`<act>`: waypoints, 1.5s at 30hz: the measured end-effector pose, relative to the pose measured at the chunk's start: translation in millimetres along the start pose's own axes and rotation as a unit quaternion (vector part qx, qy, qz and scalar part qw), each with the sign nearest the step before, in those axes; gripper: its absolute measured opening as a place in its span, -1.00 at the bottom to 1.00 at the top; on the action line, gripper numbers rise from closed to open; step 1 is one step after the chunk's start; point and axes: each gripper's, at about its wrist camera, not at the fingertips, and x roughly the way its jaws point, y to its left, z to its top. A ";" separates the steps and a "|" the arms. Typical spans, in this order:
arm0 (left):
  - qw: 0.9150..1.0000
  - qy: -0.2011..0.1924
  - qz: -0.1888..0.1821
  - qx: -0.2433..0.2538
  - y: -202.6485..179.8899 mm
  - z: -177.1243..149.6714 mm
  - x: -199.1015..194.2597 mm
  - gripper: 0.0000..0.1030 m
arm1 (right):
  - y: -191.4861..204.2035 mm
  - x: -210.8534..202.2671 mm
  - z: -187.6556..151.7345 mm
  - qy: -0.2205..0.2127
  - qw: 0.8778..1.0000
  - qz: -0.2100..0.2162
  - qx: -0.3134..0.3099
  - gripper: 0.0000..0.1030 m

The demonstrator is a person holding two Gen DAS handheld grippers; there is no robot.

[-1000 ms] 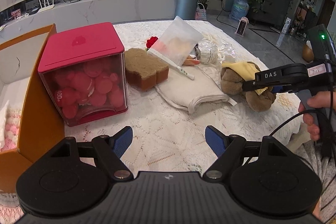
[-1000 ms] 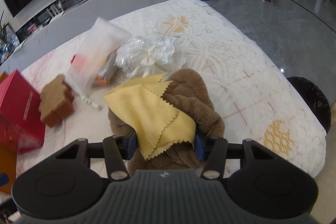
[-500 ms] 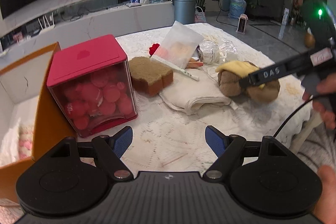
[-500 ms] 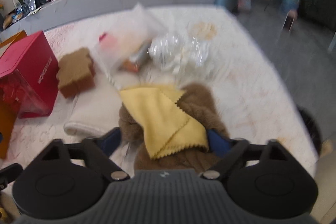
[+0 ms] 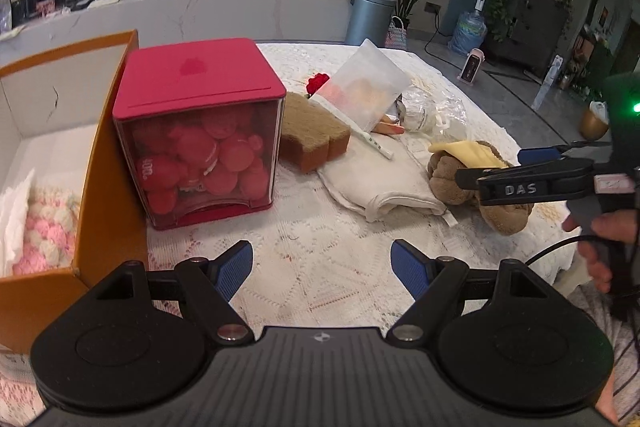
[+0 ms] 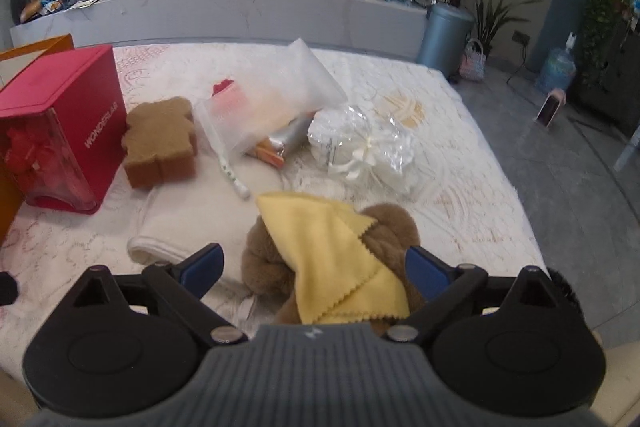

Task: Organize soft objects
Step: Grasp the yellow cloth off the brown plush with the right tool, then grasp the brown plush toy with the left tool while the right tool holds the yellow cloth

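Note:
A brown plush toy (image 6: pixel 268 259) lies on the lace-covered table with a yellow cloth (image 6: pixel 332 259) draped over it; both show in the left wrist view, the toy (image 5: pixel 448 175) and the cloth (image 5: pixel 468 151). My right gripper (image 6: pixel 316 267) is open, its jaws either side of the toy without gripping; it enters the left wrist view (image 5: pixel 500 167) from the right. A cream folded cloth (image 5: pixel 376 179) and a brown sponge (image 5: pixel 312 137) lie left of the toy. My left gripper (image 5: pixel 322 269) is open and empty over bare table.
An orange box (image 5: pixel 108 163) at the left holds pink and white knitted stuff (image 5: pixel 44 231). A red box of red balls (image 5: pixel 200 135) stands beside it. A clear bag (image 5: pixel 368 91) and crinkled plastic wrapping (image 5: pixel 428 113) lie behind. The table edge drops away right of the toy.
My right gripper has opened from around the plush toy and drawn back a little. My left gripper has stayed open and shifted slightly closer to the orange box.

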 end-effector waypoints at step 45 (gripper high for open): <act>0.993 0.097 -0.036 0.054 -110.6 62.3 35.6 0.79 | -114.6 -63.7 -22.6 -0.072 0.955 0.042 0.284 -0.88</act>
